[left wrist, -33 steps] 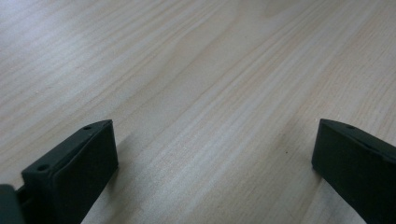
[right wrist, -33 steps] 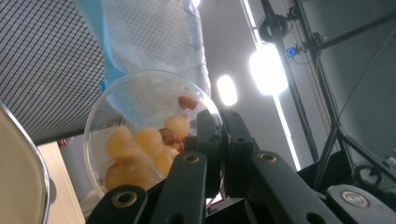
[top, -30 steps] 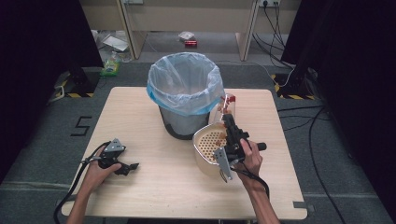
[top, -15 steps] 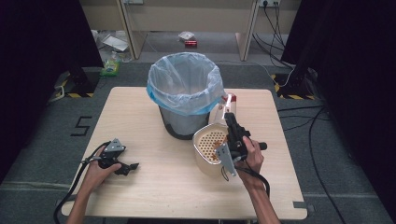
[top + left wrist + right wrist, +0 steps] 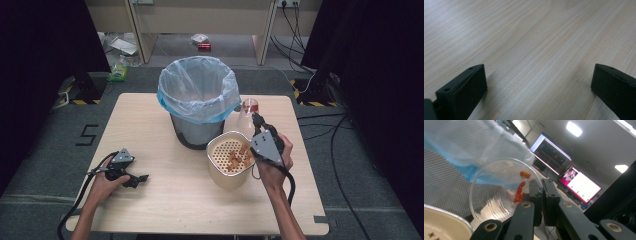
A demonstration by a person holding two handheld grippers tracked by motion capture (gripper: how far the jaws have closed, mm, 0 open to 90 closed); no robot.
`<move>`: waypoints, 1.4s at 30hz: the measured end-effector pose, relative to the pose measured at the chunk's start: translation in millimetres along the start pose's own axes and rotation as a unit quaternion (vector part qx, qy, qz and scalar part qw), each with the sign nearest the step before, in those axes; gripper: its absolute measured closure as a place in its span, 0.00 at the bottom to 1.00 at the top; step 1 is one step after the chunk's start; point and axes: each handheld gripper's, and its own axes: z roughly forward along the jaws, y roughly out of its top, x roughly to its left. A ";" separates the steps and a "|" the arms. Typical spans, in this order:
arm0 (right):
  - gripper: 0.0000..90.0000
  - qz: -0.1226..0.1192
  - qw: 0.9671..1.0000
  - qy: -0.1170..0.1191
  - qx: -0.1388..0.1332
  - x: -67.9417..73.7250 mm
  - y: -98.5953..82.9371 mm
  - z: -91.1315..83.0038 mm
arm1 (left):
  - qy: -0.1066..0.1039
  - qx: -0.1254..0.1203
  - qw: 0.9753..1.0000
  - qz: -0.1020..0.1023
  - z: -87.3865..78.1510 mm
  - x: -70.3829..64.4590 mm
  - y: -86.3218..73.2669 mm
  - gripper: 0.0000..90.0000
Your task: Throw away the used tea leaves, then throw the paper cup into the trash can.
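My right gripper is shut on the rim of a clear plastic cup, held tilted beside the bin. In the right gripper view the two jaws pinch the cup wall, and a few orange pieces cling inside it. Just below stands a cream perforated strainer bowl with orange pieces in it; its rim shows at the lower left. My left gripper rests on the table at the front left, open, with bare wood between its jaws.
A dark mesh bin lined with a pale blue bag stands at the middle back of the wooden table, close behind the strainer and cup. The bag hangs right next to the cup. Cables trail from both grippers.
My right gripper and the cup have shifted slightly to the right, off the strainer's middle. The left gripper has stayed where it was.
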 end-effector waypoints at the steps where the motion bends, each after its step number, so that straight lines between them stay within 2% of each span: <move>1: 0.97 0.009 1.000 0.003 0.001 -3.0 1.3 1.4 | 0.000 0.000 1.000 0.000 0.0 0.0 0.0 0.00; 2: 0.97 0.033 0.999 0.010 0.003 -11.2 5.7 5.0 | 0.000 0.000 1.000 0.000 0.0 0.0 0.0 0.00; 5: 0.97 0.053 0.999 0.014 0.005 -23.5 13.6 8.9 | 0.000 0.000 1.000 0.000 0.0 0.0 0.0 0.00; 6: 0.97 0.053 0.999 0.014 0.005 -23.5 13.6 8.9 | 0.000 0.000 1.000 0.000 0.0 0.0 0.0 0.00; 7: 0.97 0.072 0.997 0.018 0.004 -31.3 18.6 10.9 | 0.000 0.000 1.000 0.000 0.0 0.0 0.0 0.00; 8: 0.97 0.072 0.997 0.018 0.004 -31.3 18.6 10.9 | 0.000 0.000 1.000 0.000 0.0 0.0 0.0 0.00; 10: 0.97 0.094 0.995 0.022 -0.003 -42.8 26.0 14.8 | 0.000 0.000 1.000 0.000 0.0 0.0 0.0 0.00; 16: 0.97 0.116 0.993 0.024 -0.018 -60.9 44.7 24.6 | 0.000 0.000 1.000 0.000 0.0 0.0 0.0 0.00; 20: 0.97 0.125 0.991 0.027 -0.027 -65.5 58.5 33.1 | 0.000 0.000 1.000 0.000 0.0 0.0 0.0 0.00; 23: 0.97 0.133 0.990 0.036 -0.033 -64.6 68.0 40.9 | 0.000 0.001 1.000 0.000 -0.1 0.1 0.0 0.00; 27: 0.97 0.132 0.990 0.045 -0.039 -60.5 78.8 49.8 | 0.000 0.001 1.000 0.000 -0.1 0.1 0.0 0.00; 28: 0.97 0.131 0.989 0.057 -0.043 -55.7 88.0 57.8 | 0.000 0.000 1.000 0.000 -0.1 0.1 0.0 0.00; 32: 0.97 0.127 0.988 0.070 -0.045 -47.1 98.2 68.0 | 0.000 0.001 1.000 0.000 -0.1 0.1 0.0 0.00; 36: 0.97 0.127 0.986 0.098 -0.048 -34.7 107.4 82.5 | 0.000 0.001 1.000 0.000 -0.1 0.0 0.0 0.00; 37: 0.97 0.127 0.984 0.118 -0.041 -28.9 109.6 90.5 | 0.000 0.000 1.000 0.000 0.0 0.1 0.0 0.00; 38: 0.96 0.124 0.983 0.126 -0.041 -25.4 110.2 94.5 | 0.000 0.001 1.000 0.000 -0.1 0.1 0.0 0.00; 39: 0.95 0.114 0.984 0.128 -0.038 -22.1 111.0 97.7 | 0.000 0.000 1.000 0.000 0.0 0.0 0.0 0.00; 40: 0.95 0.114 0.984 0.128 -0.038 -22.1 111.0 97.7 | 0.000 0.000 1.000 0.000 -0.1 0.0 0.0 0.00; 41: 0.82 0.119 0.983 0.139 -0.021 -17.2 111.4 105.0 | 0.000 0.000 1.000 0.000 0.0 0.0 0.0 0.00; 42: 0.80 0.122 0.983 0.137 -0.014 -15.9 110.9 107.8 | 0.000 0.001 1.000 0.000 -0.1 0.1 0.0 0.00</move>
